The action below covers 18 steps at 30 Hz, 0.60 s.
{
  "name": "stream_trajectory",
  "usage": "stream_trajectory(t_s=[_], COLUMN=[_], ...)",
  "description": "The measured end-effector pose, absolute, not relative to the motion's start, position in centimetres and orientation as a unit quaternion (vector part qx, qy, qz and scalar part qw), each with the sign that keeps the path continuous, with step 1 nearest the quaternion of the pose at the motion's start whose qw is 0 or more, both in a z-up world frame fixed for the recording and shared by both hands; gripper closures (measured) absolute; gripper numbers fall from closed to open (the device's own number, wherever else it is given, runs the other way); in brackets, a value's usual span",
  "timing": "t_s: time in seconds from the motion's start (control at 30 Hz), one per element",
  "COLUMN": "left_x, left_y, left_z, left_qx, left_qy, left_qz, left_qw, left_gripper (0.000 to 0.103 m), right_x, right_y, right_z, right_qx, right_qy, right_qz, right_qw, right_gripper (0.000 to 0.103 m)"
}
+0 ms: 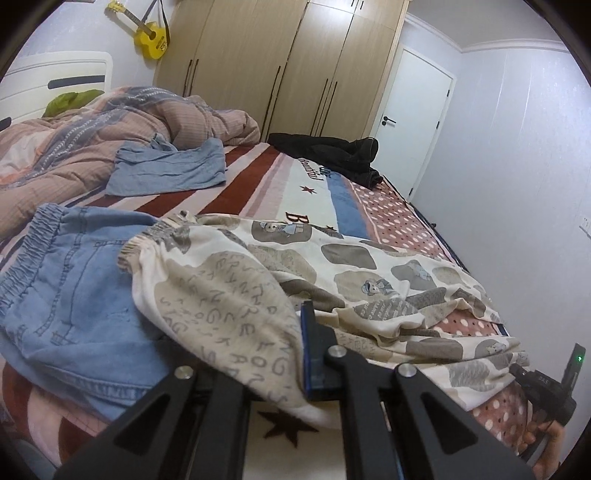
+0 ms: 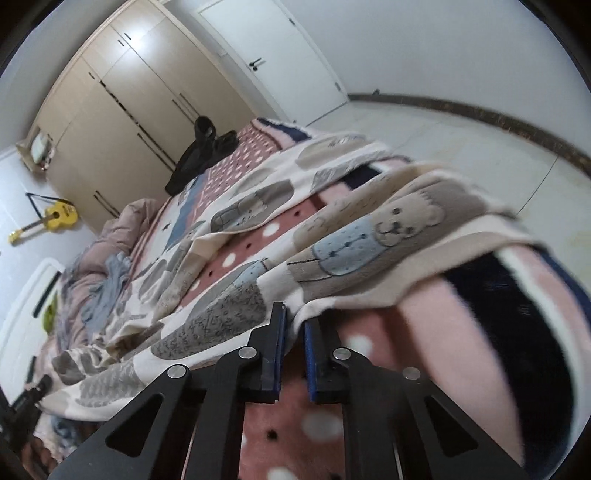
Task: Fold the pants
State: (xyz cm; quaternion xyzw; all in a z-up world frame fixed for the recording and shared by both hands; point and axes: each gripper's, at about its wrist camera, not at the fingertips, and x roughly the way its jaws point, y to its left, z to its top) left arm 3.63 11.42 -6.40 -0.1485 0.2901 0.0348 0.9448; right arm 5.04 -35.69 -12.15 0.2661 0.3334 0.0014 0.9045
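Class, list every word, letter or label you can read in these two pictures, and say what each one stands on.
"B": large dark letter on the striped blanket.
Script word above it: cut off and unreadable.
Scattered capital letters on the printed pants: no words.
Yellow guitar label: too small.

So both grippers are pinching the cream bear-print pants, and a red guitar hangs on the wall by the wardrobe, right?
Not quite: the guitar is yellow, not red, as the left wrist view shows. The rest holds: the left gripper and right gripper both pinch the pants.
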Motion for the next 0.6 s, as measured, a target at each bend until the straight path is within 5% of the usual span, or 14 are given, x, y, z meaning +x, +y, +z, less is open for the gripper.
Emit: stream_trajectory(t_s=[0.4, 0.6], left_x=[2.2, 2.2], left_y=[10.7, 10.5], left_z=[-6.1, -6.2], left_qx=[-0.130, -0.127], left_qy=[0.297, 0.304], left_qz=[0.027, 0.025], left_qw=[0.946, 0.944], left_gripper=[0.099, 0.099], right_x=[-0.6, 1.0], right_y=[-39.6, -40.8], right_z=[-11.2, -12.3], right_qx=[0.284, 0.336], right_qy=[0.335, 0.334], right_qz=[-0.017, 0.024], right_qw=[0.898, 0.881], right_gripper=[0.096, 0.055])
